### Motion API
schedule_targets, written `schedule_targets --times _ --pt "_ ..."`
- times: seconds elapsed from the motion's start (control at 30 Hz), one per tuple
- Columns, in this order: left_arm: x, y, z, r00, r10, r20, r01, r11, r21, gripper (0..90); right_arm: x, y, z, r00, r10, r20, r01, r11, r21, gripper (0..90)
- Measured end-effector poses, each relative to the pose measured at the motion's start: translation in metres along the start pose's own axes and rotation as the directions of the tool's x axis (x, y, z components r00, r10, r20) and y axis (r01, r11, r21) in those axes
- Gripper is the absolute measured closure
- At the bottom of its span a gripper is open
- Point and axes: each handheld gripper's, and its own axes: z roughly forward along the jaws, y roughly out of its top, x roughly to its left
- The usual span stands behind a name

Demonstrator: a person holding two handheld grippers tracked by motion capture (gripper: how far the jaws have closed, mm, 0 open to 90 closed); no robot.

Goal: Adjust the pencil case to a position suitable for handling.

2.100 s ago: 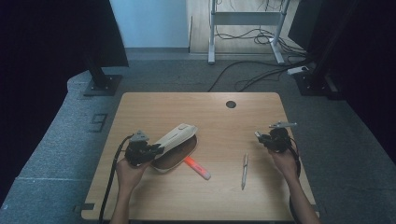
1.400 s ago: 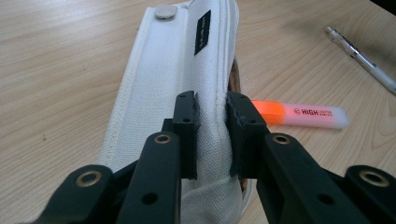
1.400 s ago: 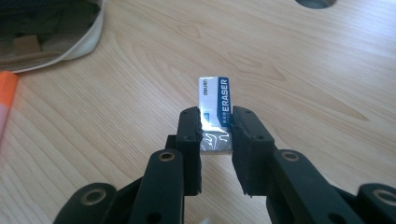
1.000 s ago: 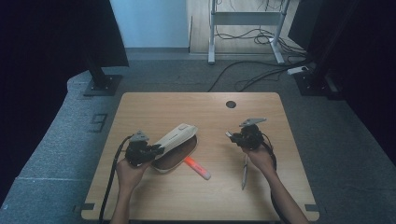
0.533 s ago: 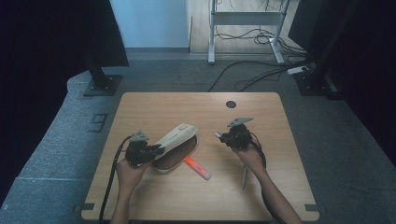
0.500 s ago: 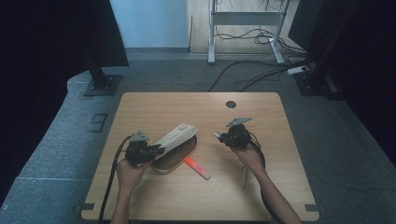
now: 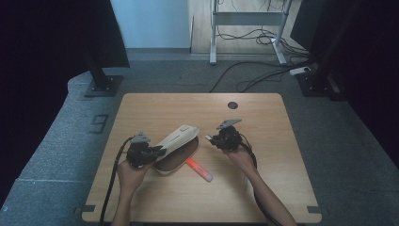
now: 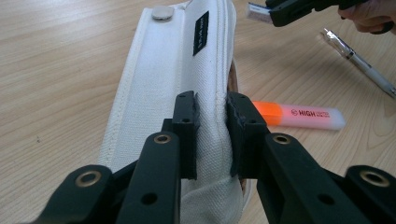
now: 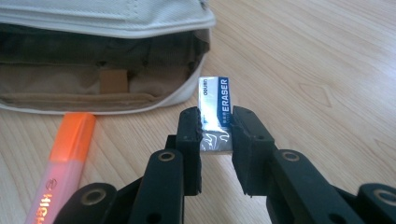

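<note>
High view: your left tool (image 7: 155,151) is clamped on the flap of the white pencil case (image 7: 176,140), which lies open near the middle of the wooden bench (image 7: 155,106). Your right tool (image 7: 210,138) sits just right of the case's far end w/ a small eraser in its jaws. An orange highlighter (image 7: 198,169) lies on the bench just in front of the case opening.

Left tool view: jaws pinch the case's canvas flap (image 8: 159,79) btwn the pads, flap held up on edge. Highlighter (image 8: 299,116) lies beyond on the right, a silver pen (image 8: 357,60) further right. Your right tool (image 8: 299,9) shows at top w/ the eraser tip.

Right tool view: jaws closed on the eraser (image 9: 215,114), sleeve end sticking out fwd. It's above the bench, just outside the case's open mouth (image 9: 93,77), near its right corner. Highlighter (image 9: 63,161) lies at left, touching the case edge or v. close, can't tell.
</note>
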Motion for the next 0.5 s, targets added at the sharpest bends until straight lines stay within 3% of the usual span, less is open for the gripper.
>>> schedule_targets --times 0.5 --pt "-0.001 0.0 0.001 1.0 0.003 0.005 -0.003 1.0 0.0 74.8 0.019 0.013 0.024 0.9984 -0.046 -0.033 0.046 0.999 0.005 71.6"
